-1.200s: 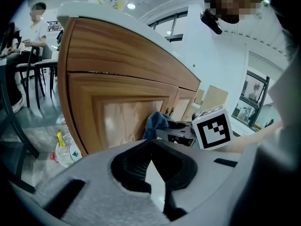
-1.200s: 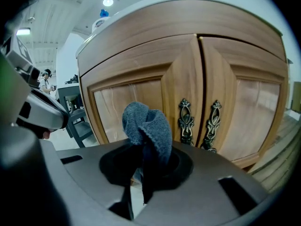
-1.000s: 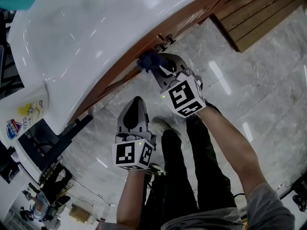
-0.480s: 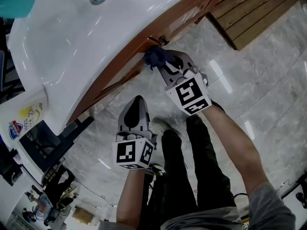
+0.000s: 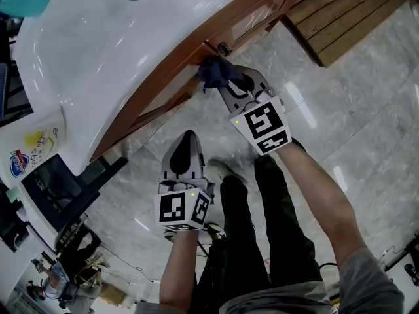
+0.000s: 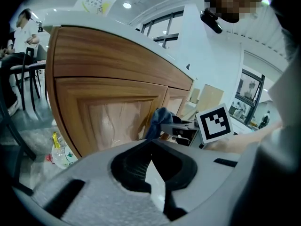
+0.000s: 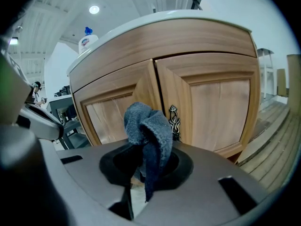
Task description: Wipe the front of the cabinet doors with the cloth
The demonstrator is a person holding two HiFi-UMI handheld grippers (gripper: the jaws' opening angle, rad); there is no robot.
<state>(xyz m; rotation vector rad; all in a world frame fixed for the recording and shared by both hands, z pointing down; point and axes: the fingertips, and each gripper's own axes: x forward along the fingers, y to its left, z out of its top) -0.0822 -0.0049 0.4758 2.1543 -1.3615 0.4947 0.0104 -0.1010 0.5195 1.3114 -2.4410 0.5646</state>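
Note:
My right gripper [image 5: 226, 84] is shut on a bunched dark blue cloth [image 5: 216, 72], held against the wooden cabinet front [image 5: 180, 84] just below the white basin. In the right gripper view the cloth [image 7: 148, 126] sticks up from the jaws in front of the seam between the left door [image 7: 110, 114] and the right door [image 7: 218, 107], partly covering an ornate metal handle [image 7: 175, 120]. My left gripper [image 5: 188, 139] hangs back over the floor, shut and empty. From the left gripper view I see the cloth [image 6: 158, 121] touching the door panel.
A white sink [image 5: 98, 57] overhangs the cabinet. A detergent bottle [image 5: 33, 152] lies on the counter at left. Wooden slats [image 5: 353, 18] lie at the upper right. A plastic bottle [image 6: 59, 154] lies on the marble floor by the cabinet's base.
My right gripper has slid the cloth along the cabinet front, closer to the metal handle. The left gripper has stayed where it was.

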